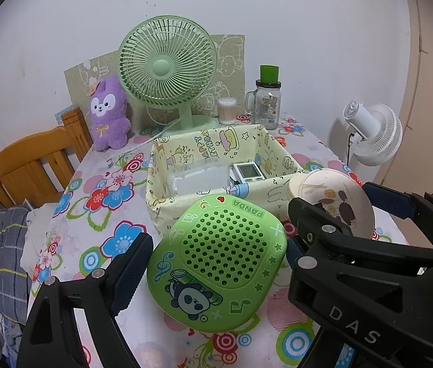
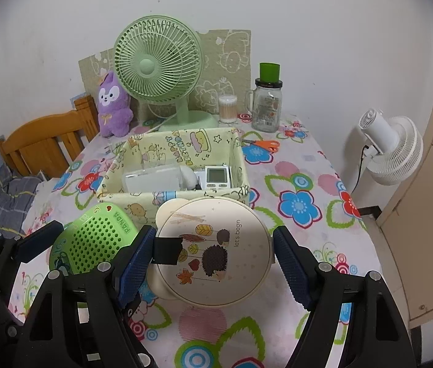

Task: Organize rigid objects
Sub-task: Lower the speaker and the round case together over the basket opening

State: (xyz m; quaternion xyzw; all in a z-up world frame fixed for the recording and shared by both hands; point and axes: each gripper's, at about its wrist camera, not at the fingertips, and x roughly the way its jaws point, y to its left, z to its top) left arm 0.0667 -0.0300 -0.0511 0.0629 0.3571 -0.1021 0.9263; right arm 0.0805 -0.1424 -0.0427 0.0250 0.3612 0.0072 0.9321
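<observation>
My left gripper (image 1: 216, 254) is shut on a green square panda case (image 1: 218, 263) and holds it tilted above the table, just in front of the yellow fabric basket (image 1: 198, 150). My right gripper (image 2: 213, 251) is shut on a round cream case with a hedgehog picture (image 2: 216, 251), held near the basket's front wall (image 2: 142, 204). The round case also shows at the right in the left wrist view (image 1: 339, 199), and the green case at the left in the right wrist view (image 2: 93, 239). The basket holds a white digital device (image 2: 216, 178) and a clear box (image 2: 152, 179).
A green desk fan (image 1: 167, 70), a purple plush (image 1: 109, 113), a cotton swab jar (image 1: 227, 110) and a glass mug jar (image 1: 267, 104) stand behind the basket. Orange scissors (image 2: 262, 144) lie to its right. A wooden chair (image 1: 32, 165) stands left, a white floor fan (image 2: 391, 150) right.
</observation>
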